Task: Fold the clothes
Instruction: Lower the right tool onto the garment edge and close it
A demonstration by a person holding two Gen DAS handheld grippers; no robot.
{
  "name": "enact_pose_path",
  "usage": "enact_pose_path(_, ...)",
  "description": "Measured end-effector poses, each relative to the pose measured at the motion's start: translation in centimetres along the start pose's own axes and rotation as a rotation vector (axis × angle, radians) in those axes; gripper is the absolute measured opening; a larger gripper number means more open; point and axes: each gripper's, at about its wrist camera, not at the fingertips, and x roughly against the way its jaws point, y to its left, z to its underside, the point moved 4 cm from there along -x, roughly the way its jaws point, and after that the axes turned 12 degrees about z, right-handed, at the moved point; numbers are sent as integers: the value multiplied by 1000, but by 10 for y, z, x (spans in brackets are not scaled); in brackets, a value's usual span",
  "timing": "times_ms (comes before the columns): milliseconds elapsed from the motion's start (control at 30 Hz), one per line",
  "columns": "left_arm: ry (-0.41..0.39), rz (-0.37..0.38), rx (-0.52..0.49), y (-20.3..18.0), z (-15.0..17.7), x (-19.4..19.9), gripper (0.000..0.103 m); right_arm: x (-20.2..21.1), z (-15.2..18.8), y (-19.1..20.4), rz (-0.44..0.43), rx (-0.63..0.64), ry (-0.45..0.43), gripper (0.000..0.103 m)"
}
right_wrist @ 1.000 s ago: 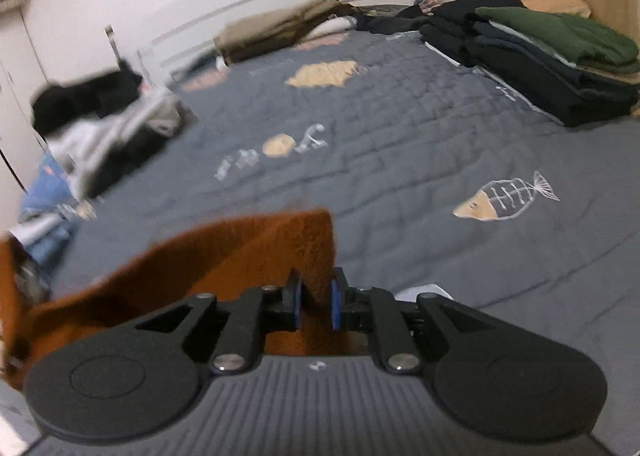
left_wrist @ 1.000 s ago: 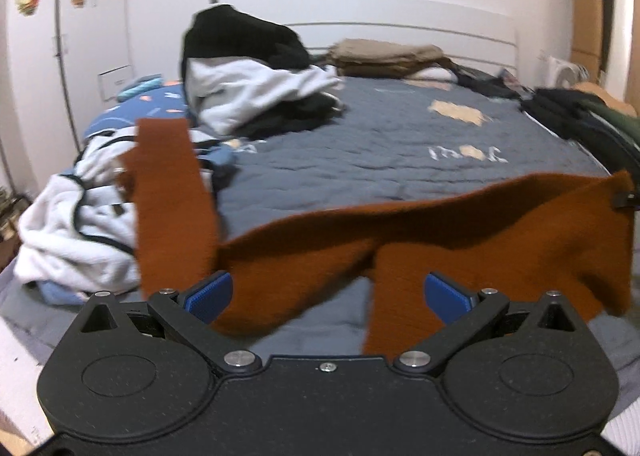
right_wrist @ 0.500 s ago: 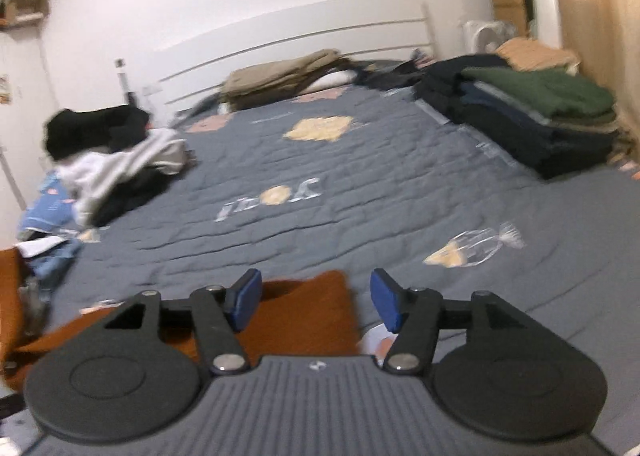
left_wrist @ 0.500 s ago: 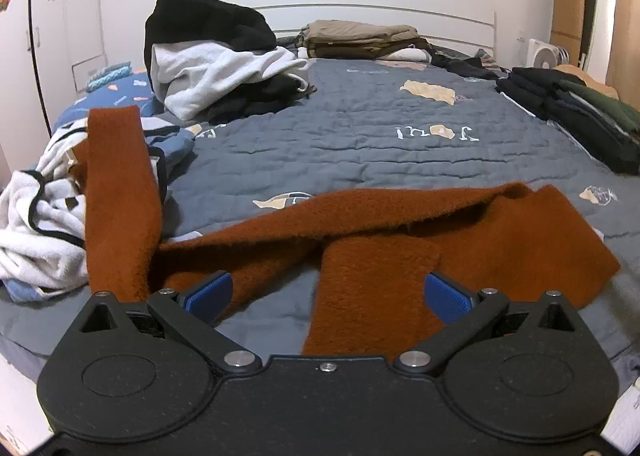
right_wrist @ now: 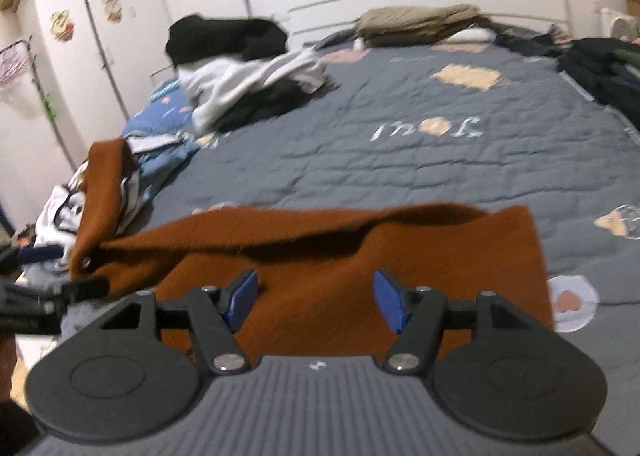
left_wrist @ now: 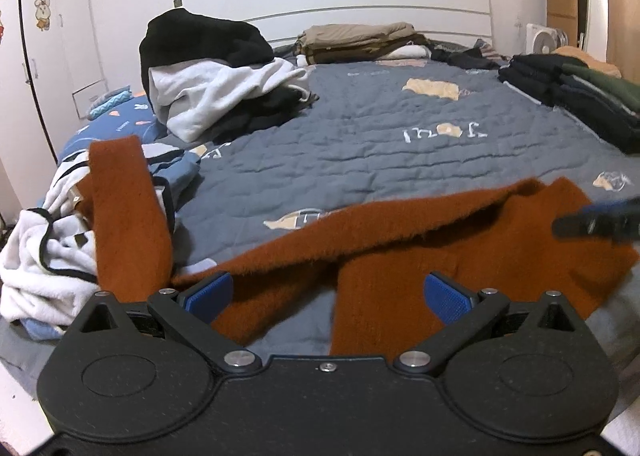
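Observation:
A long rust-brown fuzzy garment (left_wrist: 460,244) lies across the near edge of the grey quilted bed (left_wrist: 400,152), one end draped up over a white pile at the left (left_wrist: 120,208). My left gripper (left_wrist: 326,292) is open and empty, just above the garment's near fold. My right gripper (right_wrist: 316,298) is open and empty over the garment's right part (right_wrist: 360,256). The right gripper's tip also shows in the left wrist view (left_wrist: 596,220), at the garment's right end.
A heap of black, white and grey clothes (left_wrist: 224,84) sits at the back left. Folded beige clothes (left_wrist: 360,40) lie by the headboard. Dark folded stacks (left_wrist: 568,96) line the right edge. A white and blue pile (left_wrist: 44,256) lies at the near left.
My right gripper let go of the brown garment and opened; the garment's right end dropped flat onto the bed. The right gripper then swung left over it. My left gripper stayed open.

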Motion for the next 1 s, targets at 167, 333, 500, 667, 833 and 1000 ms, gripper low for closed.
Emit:
enact_pose_path(167, 56, 17, 1, 6, 5, -17, 103, -6, 6, 5, -27, -1, 43, 64)
enact_pose_path(333, 123, 30, -36, -4, 15, -36, 103, -2, 7, -1, -47, -38, 47, 64)
enact_pose_path(500, 211, -3, -70, -9, 29, -56, 92, -1, 6, -2, -91, -73, 61, 64)
enact_pose_path(667, 298, 0, -37, -7, 38, -72, 76, 2, 4, -4, -132, -117, 42, 64)
enact_pose_path(833, 263, 17, -29, -8, 33, -62, 75, -12, 5, 5, -211, -185, 64, 64)
enact_pose_path(1000, 221, 44, 28, -5, 24, -50, 76, -33, -1, 23, -261, -212, 84, 64)
